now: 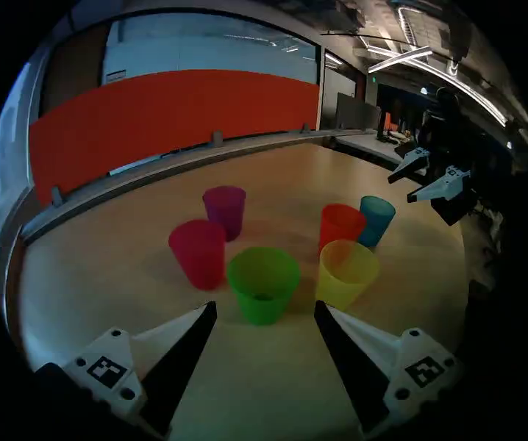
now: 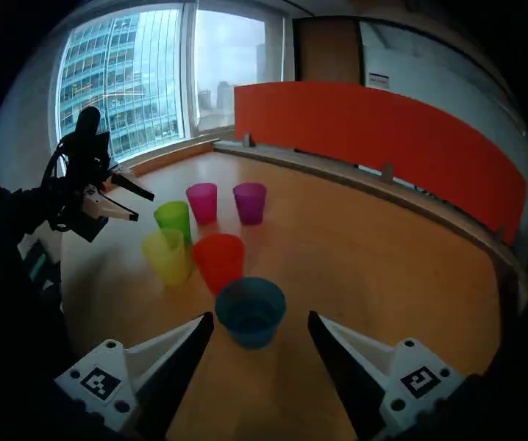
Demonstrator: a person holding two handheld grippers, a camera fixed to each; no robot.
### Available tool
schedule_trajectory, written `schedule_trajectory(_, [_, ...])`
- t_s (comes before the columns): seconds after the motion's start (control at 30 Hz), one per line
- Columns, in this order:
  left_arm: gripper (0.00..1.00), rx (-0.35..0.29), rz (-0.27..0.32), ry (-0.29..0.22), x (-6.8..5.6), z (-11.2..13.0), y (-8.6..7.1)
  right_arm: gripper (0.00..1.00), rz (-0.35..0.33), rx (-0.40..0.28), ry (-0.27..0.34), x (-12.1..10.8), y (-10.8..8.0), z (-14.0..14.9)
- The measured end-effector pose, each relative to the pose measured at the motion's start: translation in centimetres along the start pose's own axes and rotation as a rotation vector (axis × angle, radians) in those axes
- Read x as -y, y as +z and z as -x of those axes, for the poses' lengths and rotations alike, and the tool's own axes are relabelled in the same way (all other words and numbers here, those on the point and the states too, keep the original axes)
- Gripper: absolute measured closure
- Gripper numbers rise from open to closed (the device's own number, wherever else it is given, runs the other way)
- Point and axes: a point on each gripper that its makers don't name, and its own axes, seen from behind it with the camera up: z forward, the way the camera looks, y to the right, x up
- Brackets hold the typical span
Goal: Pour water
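I held both grippers low over the wooden table (image 1: 102, 294), each with its fingers spread wide and nothing between them. In the left gripper view, the left gripper (image 1: 264, 305) faced the green cup (image 1: 262, 283), which stood upright in line with the gap between the fingers and just ahead of the tips, untouched. The yellow cup (image 1: 346, 272) stood just beside it, with the red cup (image 1: 340, 224) behind, and the pink cup (image 1: 199, 253) and purple cup (image 1: 225, 209) on the other side. In the right gripper view, the right gripper (image 2: 259, 314) faced the blue cup (image 2: 250, 311) the same way, at the near end of the cluster. All six cups stood upright. I could not tell whether any held water. An orange partition (image 1: 168, 117) lined the table's far edge.
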Motion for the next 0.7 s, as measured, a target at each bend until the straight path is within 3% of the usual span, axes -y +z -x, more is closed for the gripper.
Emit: schedule_trajectory(0.7, [0.01, 0.039, 0.033, 0.035, -0.5, 0.4, 3.9, 0.00, -0.007, 0.062, -0.023, 0.9, 2.9, 2.8])
